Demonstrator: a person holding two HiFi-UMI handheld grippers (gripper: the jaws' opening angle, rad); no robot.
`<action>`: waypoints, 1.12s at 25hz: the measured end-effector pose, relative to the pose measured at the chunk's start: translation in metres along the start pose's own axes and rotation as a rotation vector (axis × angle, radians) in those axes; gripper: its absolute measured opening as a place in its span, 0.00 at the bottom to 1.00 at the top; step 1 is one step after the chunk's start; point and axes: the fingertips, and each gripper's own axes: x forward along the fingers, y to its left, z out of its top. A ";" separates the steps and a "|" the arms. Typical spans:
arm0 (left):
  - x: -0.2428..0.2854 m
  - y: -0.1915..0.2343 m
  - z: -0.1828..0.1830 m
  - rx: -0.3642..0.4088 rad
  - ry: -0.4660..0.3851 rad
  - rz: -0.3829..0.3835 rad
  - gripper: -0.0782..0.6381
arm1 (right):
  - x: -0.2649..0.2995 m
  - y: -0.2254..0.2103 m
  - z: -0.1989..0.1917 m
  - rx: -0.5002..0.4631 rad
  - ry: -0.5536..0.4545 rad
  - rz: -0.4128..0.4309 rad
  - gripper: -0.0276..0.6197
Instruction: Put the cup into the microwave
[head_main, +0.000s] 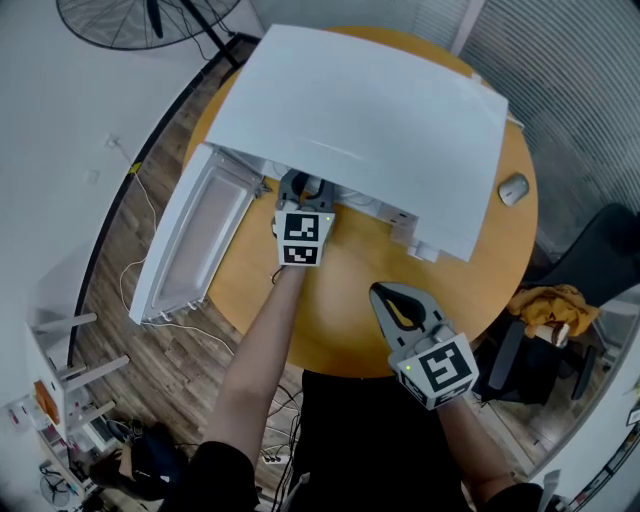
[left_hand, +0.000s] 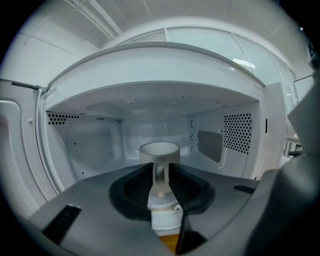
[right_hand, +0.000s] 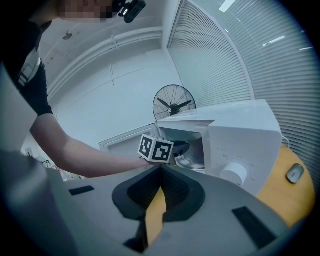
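Observation:
A white microwave (head_main: 370, 120) stands on a round wooden table (head_main: 330, 310), its door (head_main: 195, 240) swung open to the left. My left gripper (head_main: 303, 190) is at the mouth of the oven, shut on the handle of a white cup (left_hand: 159, 152). The left gripper view shows the cup upright just inside the empty cavity (left_hand: 100, 140), with the jaws (left_hand: 160, 172) pinching its handle. The right gripper view shows the cup (right_hand: 192, 154) in the opening of the microwave (right_hand: 240, 135). My right gripper (head_main: 400, 305) hovers over the table's near side, shut and empty.
A computer mouse (head_main: 513, 188) lies on the table to the right of the microwave. A floor fan (head_main: 140, 20) stands behind at the left. An office chair (head_main: 590, 270) with a yellow cloth (head_main: 550, 305) sits at the right. Cables trail on the wooden floor (head_main: 140, 200).

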 end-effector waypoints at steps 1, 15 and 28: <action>-0.003 -0.001 0.000 -0.002 0.005 -0.001 0.22 | 0.000 0.001 0.001 0.001 -0.001 0.001 0.06; -0.070 -0.021 -0.013 -0.037 0.035 -0.035 0.22 | 0.005 0.021 0.009 -0.002 -0.024 -0.018 0.06; -0.167 -0.034 0.014 -0.084 -0.034 -0.078 0.22 | -0.019 0.068 0.021 -0.030 -0.077 -0.161 0.06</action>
